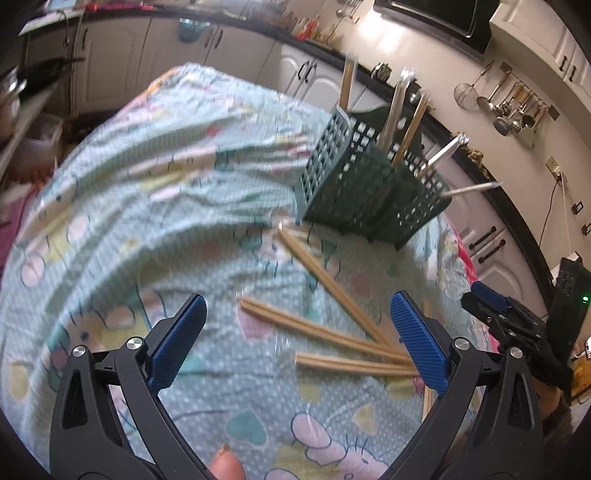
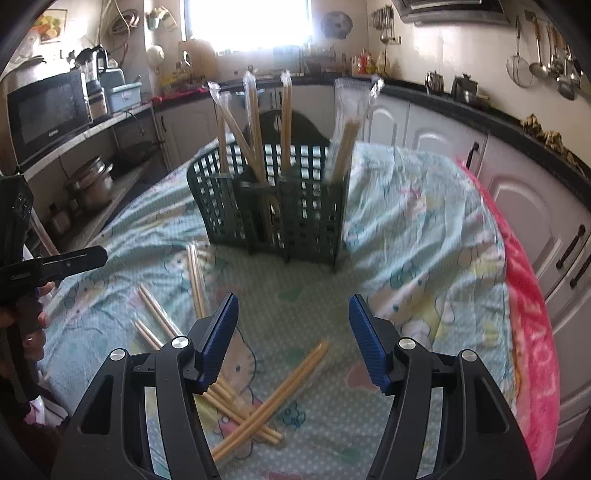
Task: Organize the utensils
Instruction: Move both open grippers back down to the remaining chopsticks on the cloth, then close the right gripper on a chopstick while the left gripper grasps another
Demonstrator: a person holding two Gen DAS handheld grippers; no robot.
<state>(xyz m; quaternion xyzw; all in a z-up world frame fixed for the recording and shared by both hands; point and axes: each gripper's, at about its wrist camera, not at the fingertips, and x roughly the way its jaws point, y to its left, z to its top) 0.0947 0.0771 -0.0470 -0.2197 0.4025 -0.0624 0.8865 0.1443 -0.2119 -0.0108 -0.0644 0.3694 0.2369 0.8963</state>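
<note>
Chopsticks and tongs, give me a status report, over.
Left tongs open, empty. Right tongs open, empty. Wrapped chopstick pairs loose on cloth; others upright in green basket. Nothing in the way.

On my right wrist feed the window [image 2: 251,22] is blown out white and backlights the green basket [image 2: 273,206], dimming its near face. My left wrist feed is soft with motion blur across the patterned cloth [image 1: 147,192], with glare on the wall beneath the hood [image 1: 373,26]. Both feeds bend hard and go black at the corners.
</note>
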